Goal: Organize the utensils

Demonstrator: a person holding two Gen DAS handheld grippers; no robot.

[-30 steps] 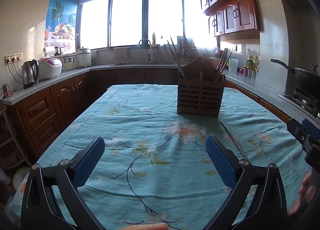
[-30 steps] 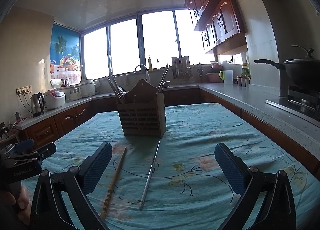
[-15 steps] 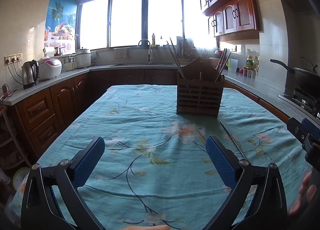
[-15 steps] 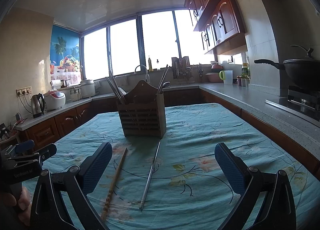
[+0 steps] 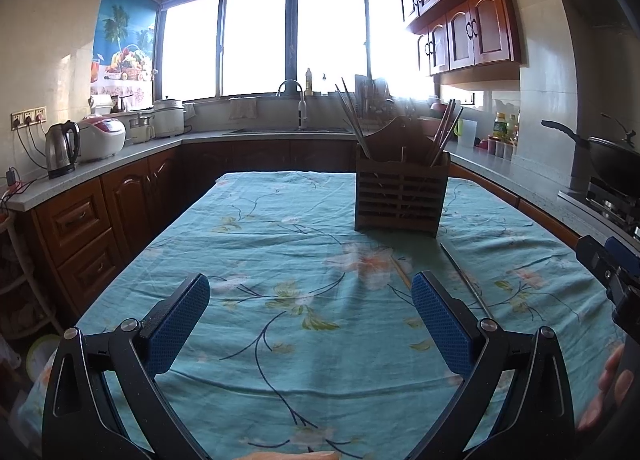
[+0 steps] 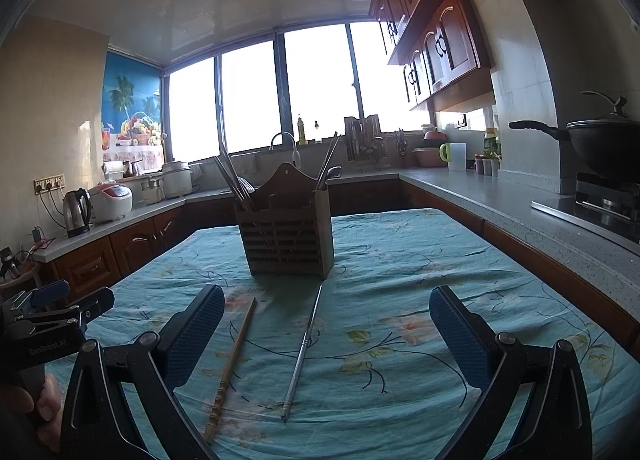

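Note:
A brown slatted utensil holder (image 6: 289, 234) stands on the table with several chopsticks and a spoon upright in it; it also shows in the left wrist view (image 5: 401, 197). A wooden chopstick (image 6: 232, 364) and a metal chopstick (image 6: 303, 348) lie flat on the cloth in front of it, between my right gripper's fingers. The metal one shows in the left wrist view (image 5: 464, 280). My right gripper (image 6: 326, 308) is open and empty, just short of the two chopsticks. My left gripper (image 5: 310, 298) is open and empty, left of them.
The table carries a teal floral cloth (image 5: 280, 260). Counters run around it, with a kettle (image 5: 62, 147), rice cooker (image 5: 102, 137), sink tap (image 5: 298, 103) and a wok on the stove (image 6: 600, 139). The left gripper's body shows at the right view's left edge (image 6: 44, 324).

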